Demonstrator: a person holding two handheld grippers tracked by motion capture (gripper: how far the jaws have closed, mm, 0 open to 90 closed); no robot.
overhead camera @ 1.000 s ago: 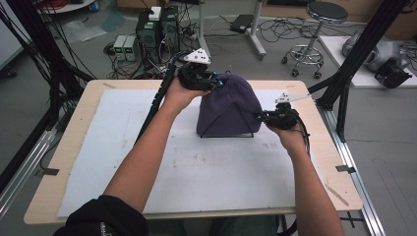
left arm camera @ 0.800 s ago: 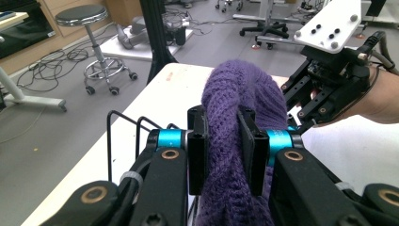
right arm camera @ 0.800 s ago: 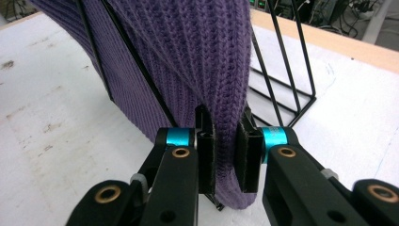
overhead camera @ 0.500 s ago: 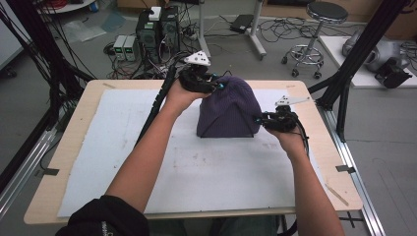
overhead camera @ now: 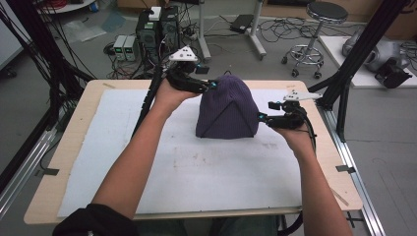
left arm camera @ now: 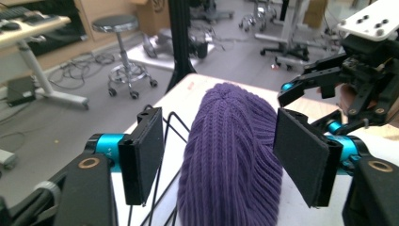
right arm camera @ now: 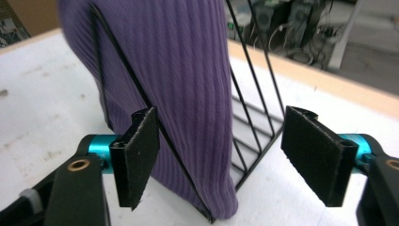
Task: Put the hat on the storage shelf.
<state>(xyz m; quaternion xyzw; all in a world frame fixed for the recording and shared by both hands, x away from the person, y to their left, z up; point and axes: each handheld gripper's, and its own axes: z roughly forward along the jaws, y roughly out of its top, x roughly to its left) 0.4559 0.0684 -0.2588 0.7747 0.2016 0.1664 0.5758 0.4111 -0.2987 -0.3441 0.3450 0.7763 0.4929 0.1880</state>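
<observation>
Hat: a purple ribbed knit beanie (overhead camera: 226, 108) is sitting pulled over a black wire rack (right arm camera: 254, 136), standing upright between the two hand-held grippers, near the far middle of the table.
Rack: its thin black wires are showing in the right gripper view, running down along the knit and out to the right of it, the foot resting on the white mat (overhead camera: 172, 167).
Left gripper: the left gripper (overhead camera: 209, 84) is hovering at the upper far-left side of the hat, its tips right at the crown; whether they are touching the knit I cannot tell from above.
Left jaws: in the left gripper view the two black padded jaws are standing wide apart, the crown of the hat lying ahead between them, nothing pinched.
Right gripper: the right gripper (overhead camera: 263, 118) is pointing at the hat's lower right edge, its tips just beside the fabric.
Right jaws: spread apart in the right gripper view, the left pad sitting in front of the knit and a slanting wire, the right pad standing clear over the mat; nothing is clamped.
Hands: the person's left hand (overhead camera: 169, 93) and right hand (overhead camera: 295, 135) are each gripping a tool from behind.
Table: the light wooden table (overhead camera: 69, 157) is carrying the mat, hat and rack.
Beyond: a round grey stool (overhead camera: 322, 10) is standing on the floor past the grippers.
</observation>
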